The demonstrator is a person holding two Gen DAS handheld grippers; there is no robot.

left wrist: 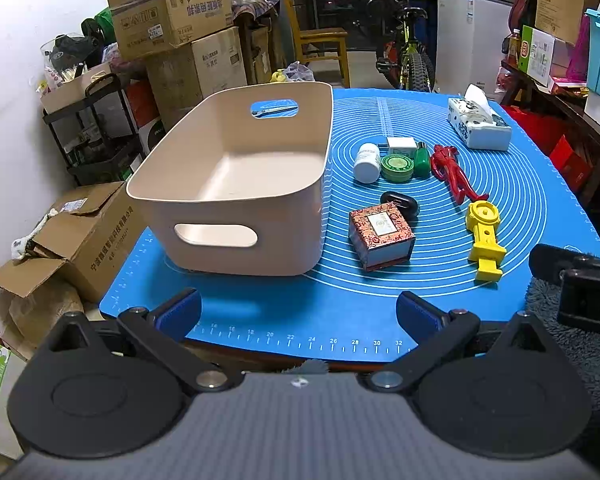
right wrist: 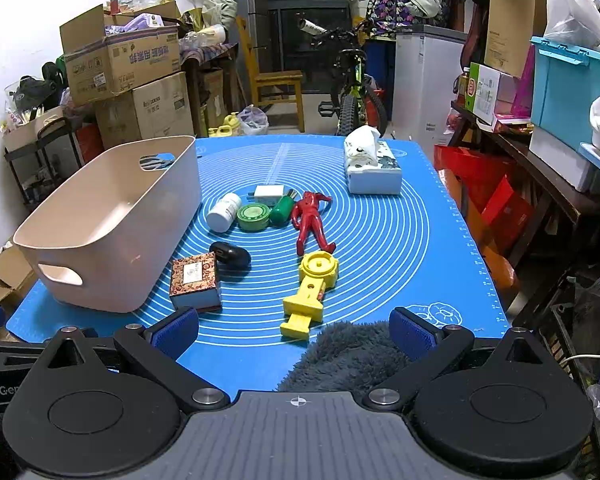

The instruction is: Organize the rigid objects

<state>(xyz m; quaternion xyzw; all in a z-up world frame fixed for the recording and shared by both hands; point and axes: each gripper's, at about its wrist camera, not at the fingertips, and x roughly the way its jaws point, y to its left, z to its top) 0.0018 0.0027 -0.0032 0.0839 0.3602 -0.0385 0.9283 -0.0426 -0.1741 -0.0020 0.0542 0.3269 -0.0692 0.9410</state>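
An empty beige bin (left wrist: 236, 184) (right wrist: 112, 220) stands on the left of the blue mat (left wrist: 340, 312) (right wrist: 384, 240). To its right lie a patterned box (left wrist: 381, 237) (right wrist: 195, 282), a black case (left wrist: 400, 202) (right wrist: 231, 258), a yellow toy (left wrist: 485, 240) (right wrist: 311, 294), a red figure (left wrist: 452, 172) (right wrist: 312, 220), a white bottle (left wrist: 367, 162) (right wrist: 224, 212), a green tin (left wrist: 398, 167) (right wrist: 253, 217), a green bottle (left wrist: 422, 160) (right wrist: 283, 209) and a white plug (left wrist: 401, 145) (right wrist: 269, 195). My left gripper (left wrist: 298, 314) and right gripper (right wrist: 294, 330) are open and empty at the mat's near edge.
A tissue box (left wrist: 480, 122) (right wrist: 372, 168) stands at the mat's far right. A grey fluffy cloth (right wrist: 348, 354) lies at the near edge between the right fingers. Cardboard boxes (left wrist: 172, 12) stack at the left, shelves with bins (right wrist: 572, 84) at the right.
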